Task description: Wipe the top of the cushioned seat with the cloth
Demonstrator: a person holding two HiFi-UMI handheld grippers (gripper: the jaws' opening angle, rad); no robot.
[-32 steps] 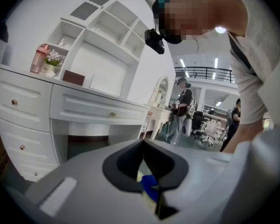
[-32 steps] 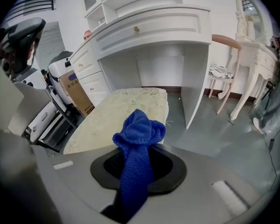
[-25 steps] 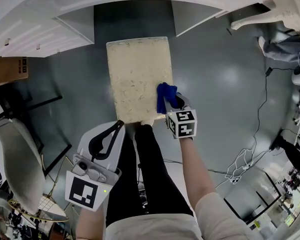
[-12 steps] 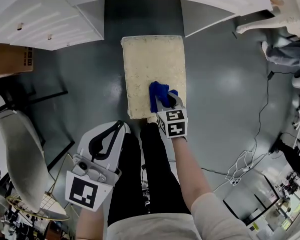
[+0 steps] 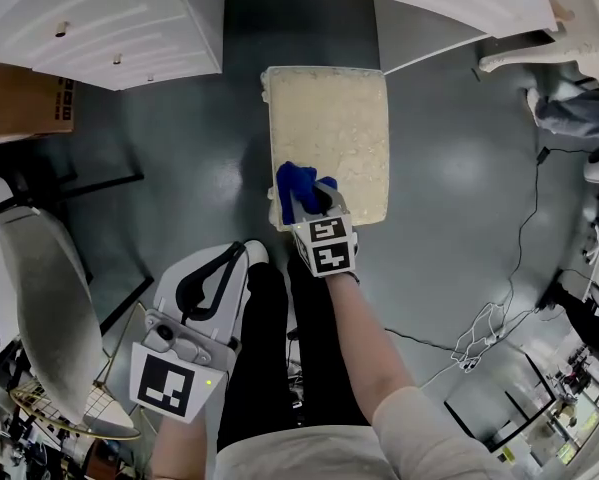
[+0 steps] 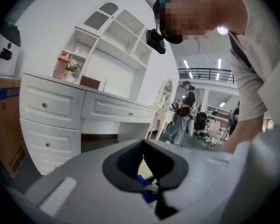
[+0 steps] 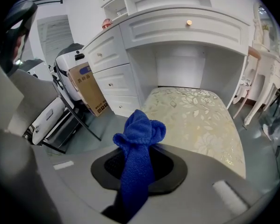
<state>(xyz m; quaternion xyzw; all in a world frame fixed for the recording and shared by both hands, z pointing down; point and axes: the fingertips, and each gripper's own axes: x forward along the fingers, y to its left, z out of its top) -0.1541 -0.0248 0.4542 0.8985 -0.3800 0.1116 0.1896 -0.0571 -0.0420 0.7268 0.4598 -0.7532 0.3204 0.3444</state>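
Right tongs [image 5: 317,200] clamped on the cloth [image 5: 295,188] at the seat's [image 5: 344,128] near left corner.
The blue cloth presses on the cream seat top. The left tongs [image 5: 241,251], tips together and empty, hang beside the person's leg [image 5: 254,358], clear of the seat.

Fuzzy knit cloth [image 7: 139,141], glossy floor [image 5: 459,158]

This is a staged bedroom corner set inside a large open work hall. A white dressing table with drawers and gold knobs [image 7: 186,27] carries open white shelves [image 6: 116,31], and a cream floral cushioned seat [image 5: 339,128] stands before it. Around them are a glossy grey floor [image 5: 459,168], loose cables [image 5: 479,333] and a brown cardboard box [image 5: 24,98]. Beyond are a black mezzanine railing [image 6: 203,71], ceiling strip lights [image 6: 190,63], office chairs [image 6: 200,122] and a standing person [image 6: 185,108].
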